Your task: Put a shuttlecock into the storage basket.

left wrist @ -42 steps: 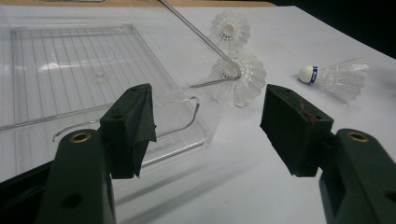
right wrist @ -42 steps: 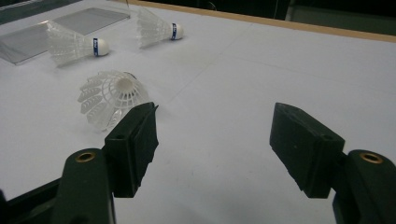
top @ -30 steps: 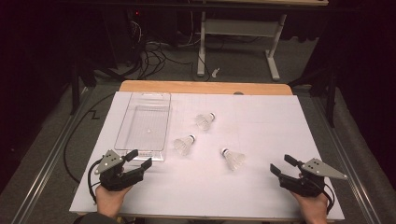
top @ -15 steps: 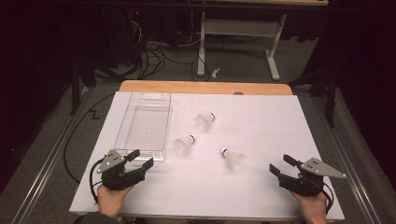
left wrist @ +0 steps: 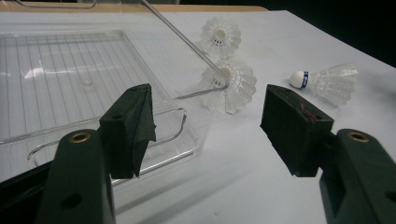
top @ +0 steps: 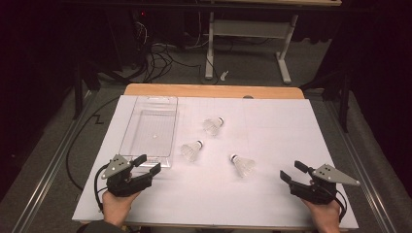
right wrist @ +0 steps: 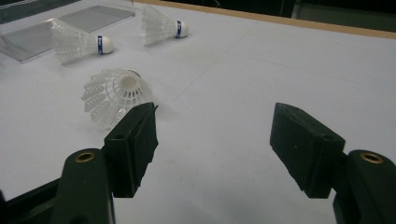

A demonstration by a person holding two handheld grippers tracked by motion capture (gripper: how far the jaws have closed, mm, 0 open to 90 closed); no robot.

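Nothing moved, tongs (top: 145, 164) apart, feathery, perhaps plastic shuttlecocks (top: 193, 150)

The high view looks forward and down over the whole desk (top: 272, 194) from the person's side. Each gripper view sits low and close, facing along its own tongs toward the clear tray (left wrist: 70, 79). All three views share the shuttlecocks (right wrist: 114, 95) beside that tray.
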